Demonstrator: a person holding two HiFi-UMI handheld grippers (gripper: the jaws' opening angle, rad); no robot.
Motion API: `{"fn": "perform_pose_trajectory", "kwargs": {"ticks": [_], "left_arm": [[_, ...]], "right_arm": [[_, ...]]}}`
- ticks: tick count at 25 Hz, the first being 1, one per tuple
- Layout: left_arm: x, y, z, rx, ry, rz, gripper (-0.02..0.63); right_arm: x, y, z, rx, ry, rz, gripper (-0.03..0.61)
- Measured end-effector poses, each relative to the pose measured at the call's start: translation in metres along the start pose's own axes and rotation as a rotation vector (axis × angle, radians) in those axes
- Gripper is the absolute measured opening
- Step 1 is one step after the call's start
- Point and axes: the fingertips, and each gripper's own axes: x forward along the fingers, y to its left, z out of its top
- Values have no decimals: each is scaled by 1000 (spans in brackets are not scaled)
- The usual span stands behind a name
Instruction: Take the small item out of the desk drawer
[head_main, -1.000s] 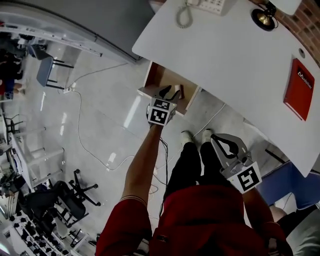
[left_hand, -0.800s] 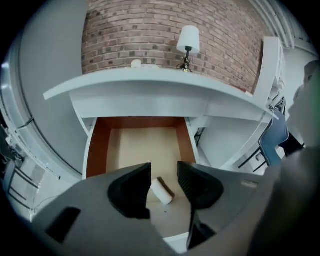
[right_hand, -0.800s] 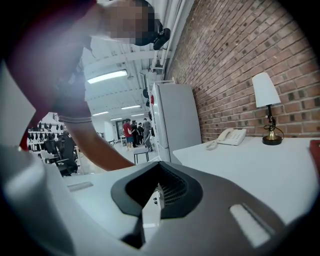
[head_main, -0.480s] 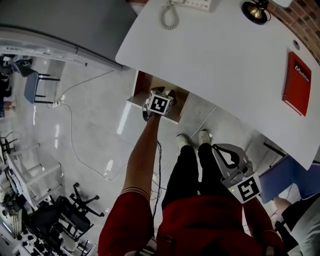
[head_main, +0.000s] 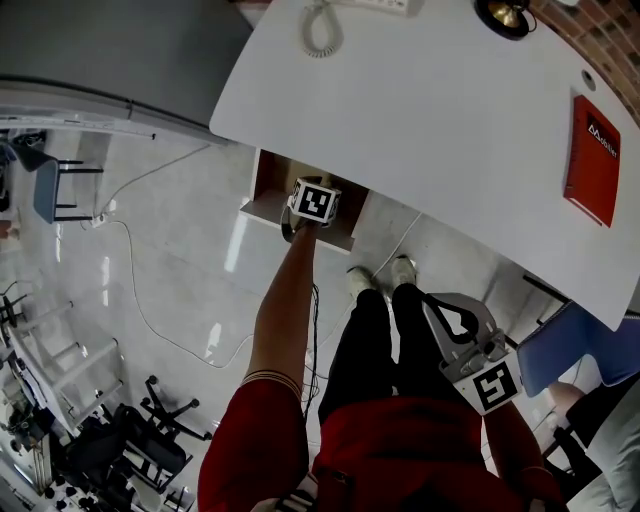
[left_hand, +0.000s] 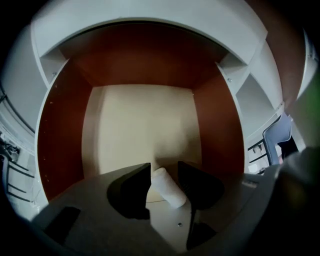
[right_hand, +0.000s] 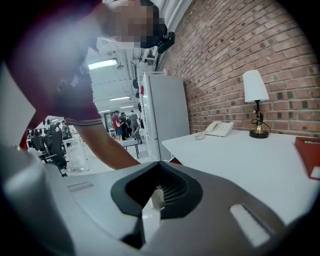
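Nearest me, the right gripper (right_hand: 155, 192) hangs idle down by the person's legs, well apart from the work. Its jaws are drawn together with only a thin sliver of light between them and nothing held, so it has no part in this step. Further out, the left gripper (left_hand: 164, 172) is reached into the open drawer (left_hand: 140, 130), low over its pale floor near the front edge. Between its jaws sits the small white item (left_hand: 168, 186), a short, roundish, cylinder-looking piece that lies tilted. The jaws are pulled in against it on both sides, so I read that as a pinch on the item, though contact on the right jaw is less clear than on the left. The rest of the drawer floor is bare, with red-brown walls on both sides. My read on progress: the drawer is already open, the reach is done and the grasp is made or just about made. What's left is to lift the item clear of the drawer and bring it out, so the task is past halfway but not finished, since the item is inside the drawer now. Beyond that, the white table (head_main: 450, 120) overhangs the drawer, and far back on it are a phone (right_hand: 219, 128), a lamp (right_hand: 256, 105) and a red book (head_main: 592, 160), all untouched.
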Motion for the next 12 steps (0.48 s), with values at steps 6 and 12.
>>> {"fn": "perform_pose_trajectory", "kwargs": {"ticks": [6,12], "left_arm": [[9,7,-10,-36,74,22,157],[17,6,-20,-71,149,-3,129]], "right_arm": [[3,-1,-2,-1,12,-11,12],[6,-4,-3,-3,23,-14,12]]}}
